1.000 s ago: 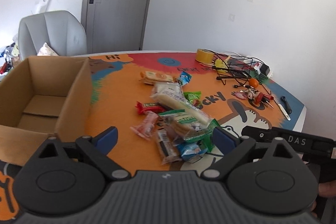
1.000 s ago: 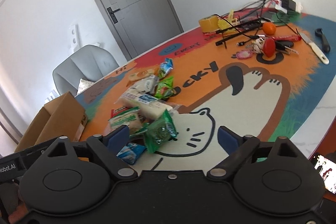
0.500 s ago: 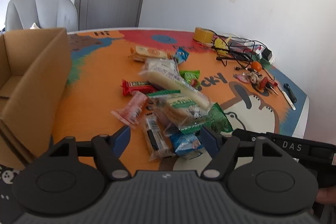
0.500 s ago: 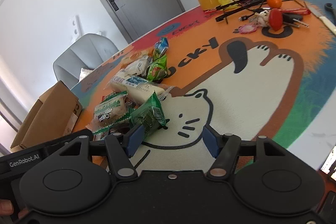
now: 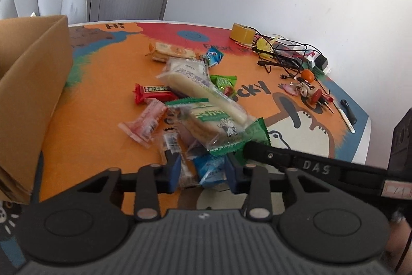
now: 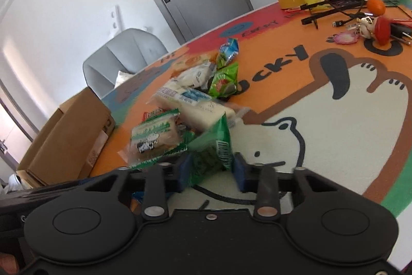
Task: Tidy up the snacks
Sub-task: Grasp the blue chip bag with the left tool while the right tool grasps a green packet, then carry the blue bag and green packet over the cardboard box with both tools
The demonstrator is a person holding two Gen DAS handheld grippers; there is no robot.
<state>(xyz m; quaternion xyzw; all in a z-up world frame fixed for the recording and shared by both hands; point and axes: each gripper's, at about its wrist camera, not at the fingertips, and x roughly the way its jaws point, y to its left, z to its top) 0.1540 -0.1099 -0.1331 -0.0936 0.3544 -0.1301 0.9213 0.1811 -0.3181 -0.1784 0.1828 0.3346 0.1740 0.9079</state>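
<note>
Both of your tongs have dropped toward the snack pile since a second ago, and their jaws, wide then, are closing; your left tongs [image 5: 202,169] now stand narrow around a blue packet [image 5: 209,168] and a clear wrapper [image 5: 175,153], your right tongs [image 6: 209,168] around a green packet [image 6: 209,148]; whether the pads already press, you cannot tell. That looks like two pickups beginning, with every snack on the surface [image 5: 103,84] and the cardboard box [image 5: 33,97] at the left showing nothing inside. Your left view shows the right tool reaching in beside the pile; your right view alone shows the green packet standing on edge.
</note>
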